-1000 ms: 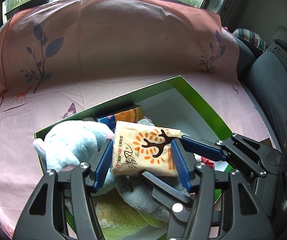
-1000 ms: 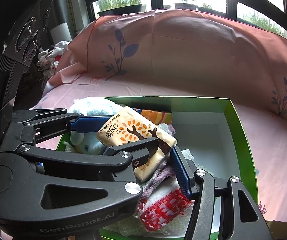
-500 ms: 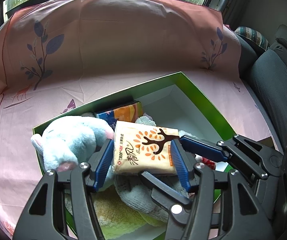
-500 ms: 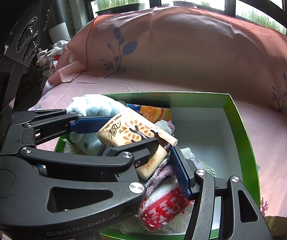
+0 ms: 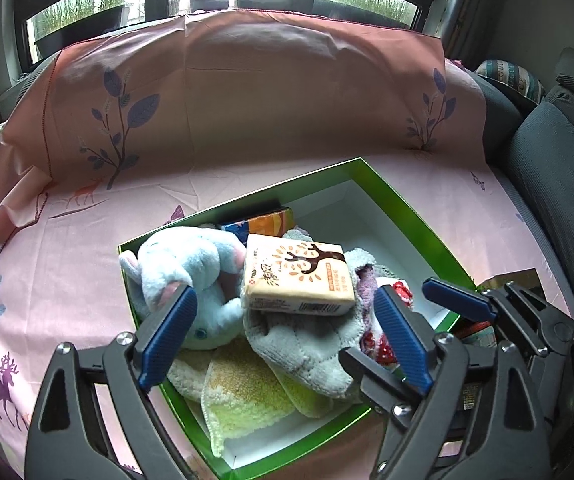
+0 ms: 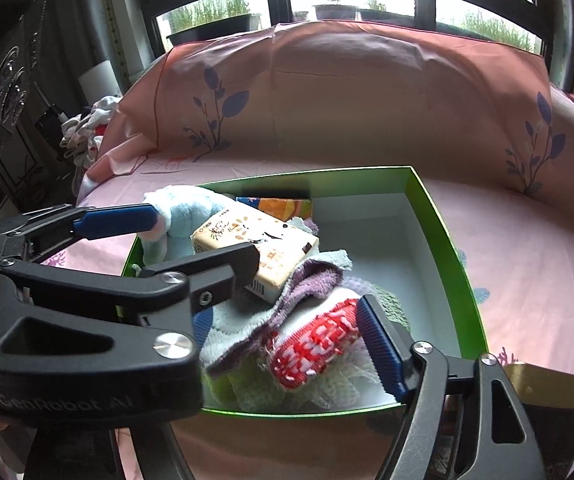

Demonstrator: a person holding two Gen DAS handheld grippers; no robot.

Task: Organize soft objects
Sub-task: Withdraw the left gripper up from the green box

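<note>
Your left gripper [image 5: 283, 338] stands wide apart, its blue pads [image 5: 167, 338] clear of everything and holding nothing. Beyond it the tissue pack [image 5: 298, 280] lies flat on top of the pile inside the green box [image 5: 415, 220], resting on a grey towel [image 5: 303, 344] and just beside the pale blue plush toy [image 5: 191, 264]. The pack is cream with a brown tree and orange leaves; it carries printed Chinese characters and small lettering too blurred to read, and a barcode shows on its near edge in the right wrist view. Behind it an orange-and-blue pack [image 5: 263, 224] stands against the box's far wall. A yellow towel [image 5: 247, 396] fills the near corner, and a red-and-white cloth [image 6: 315, 344] lies at the right of the pile.

Your right gripper [image 6: 283, 332] is also spread wide over the pile, gripping nothing; its right pad sits beside the red-and-white cloth. In that view the left gripper's body crosses the foreground, and the moulded words "GenRobot.AI" can be read on it. The box sits on a pink sheet [image 5: 87, 248] printed with leaves and deer.
</note>
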